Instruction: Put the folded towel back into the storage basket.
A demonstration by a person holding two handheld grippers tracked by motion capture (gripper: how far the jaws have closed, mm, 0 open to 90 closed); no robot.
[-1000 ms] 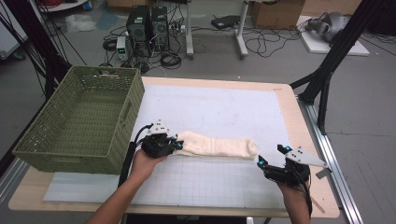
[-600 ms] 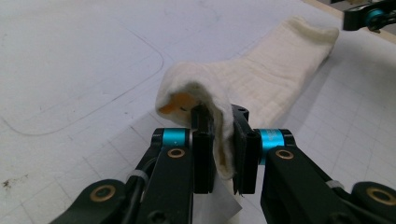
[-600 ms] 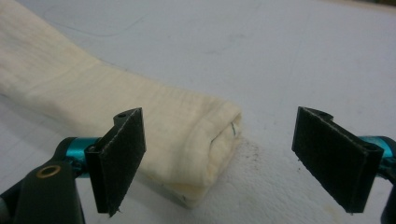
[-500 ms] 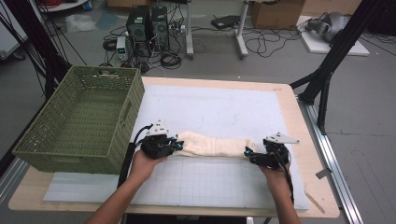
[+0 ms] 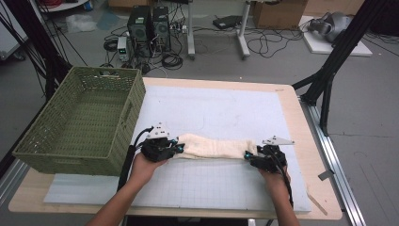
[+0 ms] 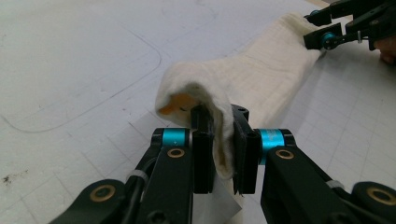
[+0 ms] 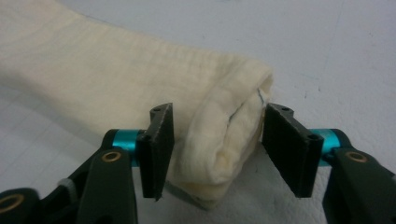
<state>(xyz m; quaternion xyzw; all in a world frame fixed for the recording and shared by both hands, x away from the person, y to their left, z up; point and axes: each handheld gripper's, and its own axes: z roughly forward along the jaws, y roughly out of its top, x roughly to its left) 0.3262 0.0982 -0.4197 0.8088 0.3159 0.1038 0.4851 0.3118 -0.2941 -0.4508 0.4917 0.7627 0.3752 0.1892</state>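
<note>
A rolled cream cloth lies across the white mat between my two grippers. My left gripper is shut on the roll's left end; in the left gripper view its pads pinch a fold of the cloth, and the end is lifted a little. My right gripper is at the roll's right end. In the right gripper view its jaws stand on either side of the folded tip of the cloth. They have just been closing, and the cloth between them is not squeezed.
A green woven basket stands empty at the table's left, close to my left hand. The white gridded mat covers most of the wooden table. Cables, computer cases and black stand legs are on the floor beyond.
My right gripper came in from the table's right edge to the cloth's right end and has narrowed its jaws around it. The left gripper has kept its hold and place.
</note>
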